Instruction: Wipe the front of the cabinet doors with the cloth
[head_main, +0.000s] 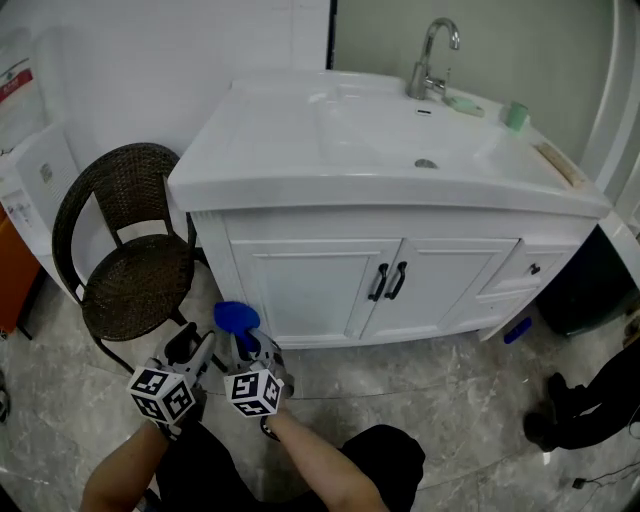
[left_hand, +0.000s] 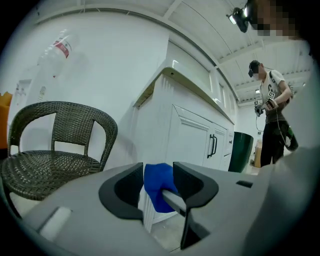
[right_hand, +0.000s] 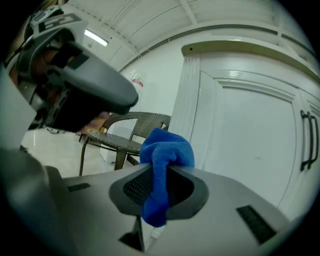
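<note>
Right gripper (right_hand: 159, 186): jaws closed on the blue cloth (right_hand: 166, 149). A fold is pinched between the jaws, a bunched wad stands above the tips and a short tail hangs below. Left gripper (left_hand: 158, 186): jaws a little apart, gripping nothing. The cloth shows only through the gap, beyond them. The person holds both grippers side by side, low over the grey marbled floor (head_main: 430, 400), the left one just beside the right. Cloth position: down by the lower left corner of the white cabinet (head_main: 215, 240), in front of the bottom of the left door (head_main: 305, 285), with the wicker chair (head_main: 130, 285) off to the left. I cannot tell whether the cloth touches the door; it looks close. Both doors are shut, and the right door (head_main: 445, 280) meets the left at the middle, where two black handles (head_main: 388, 281) sit side by side. The white basin top (head_main: 300, 130) overhangs the doors. The left gripper view shows a second person (left_hand: 272, 115) standing well beyond the cabinet, near a dark green bin (left_hand: 241, 150).
</note>
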